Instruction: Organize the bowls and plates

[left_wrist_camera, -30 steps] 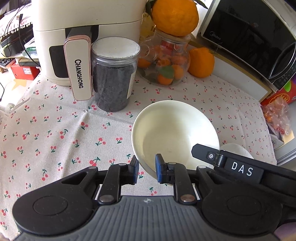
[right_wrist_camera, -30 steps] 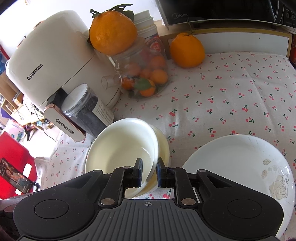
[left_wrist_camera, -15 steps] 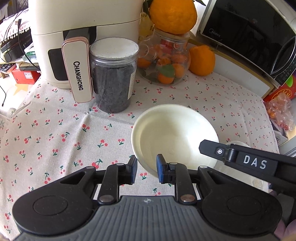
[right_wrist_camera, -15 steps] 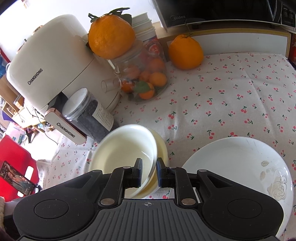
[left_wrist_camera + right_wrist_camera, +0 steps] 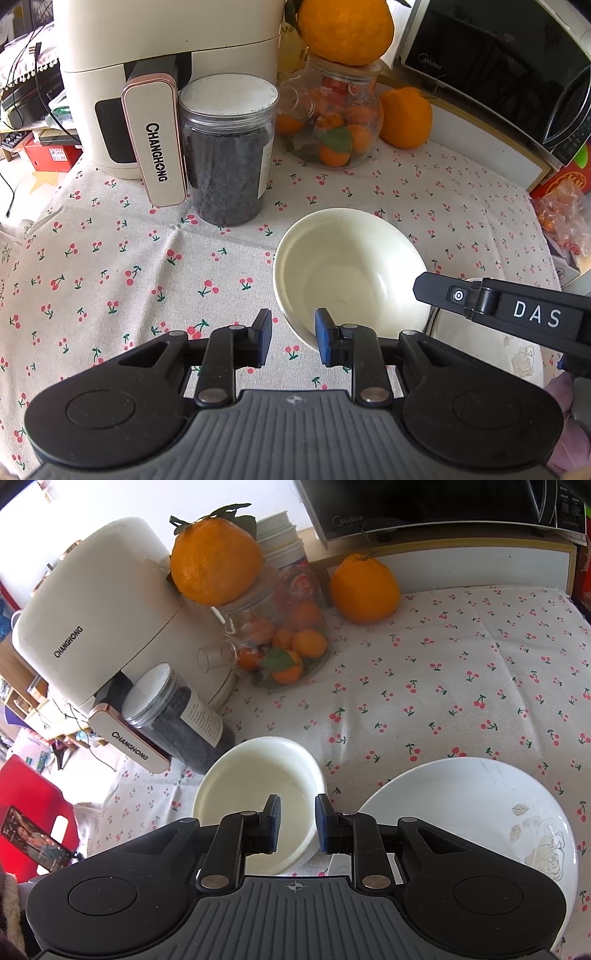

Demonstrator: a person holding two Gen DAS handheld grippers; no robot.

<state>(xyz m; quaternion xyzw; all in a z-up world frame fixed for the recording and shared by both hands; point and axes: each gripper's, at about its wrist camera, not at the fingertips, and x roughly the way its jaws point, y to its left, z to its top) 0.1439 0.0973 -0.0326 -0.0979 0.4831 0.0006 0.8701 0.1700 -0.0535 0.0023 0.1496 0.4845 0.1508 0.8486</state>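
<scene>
A cream bowl (image 5: 351,266) stands on the cherry-print cloth; in the right wrist view this bowl (image 5: 255,775) seems nested in a second one, of which only a thin outer rim shows. My left gripper (image 5: 294,338) straddles its near-left rim with jaws opening; cloth shows between the outer pad and the bowl. My right gripper (image 5: 297,823) straddles the right rim, jaws also opening, with a gap inside. One of its fingers (image 5: 443,293) reaches over the bowl. A white flower-patterned plate (image 5: 461,812) lies just right of the bowl.
Behind the bowl stand a cream air fryer (image 5: 147,55), a jar of dark contents (image 5: 229,147), a glass jar of small oranges (image 5: 332,122) with a big orange on top, another orange (image 5: 406,118) and a microwave (image 5: 498,55).
The upper bowl, tilted in the lower one before, has settled level into it. Both grippers' jaws have widened off the rim. Neither hand has shifted.
</scene>
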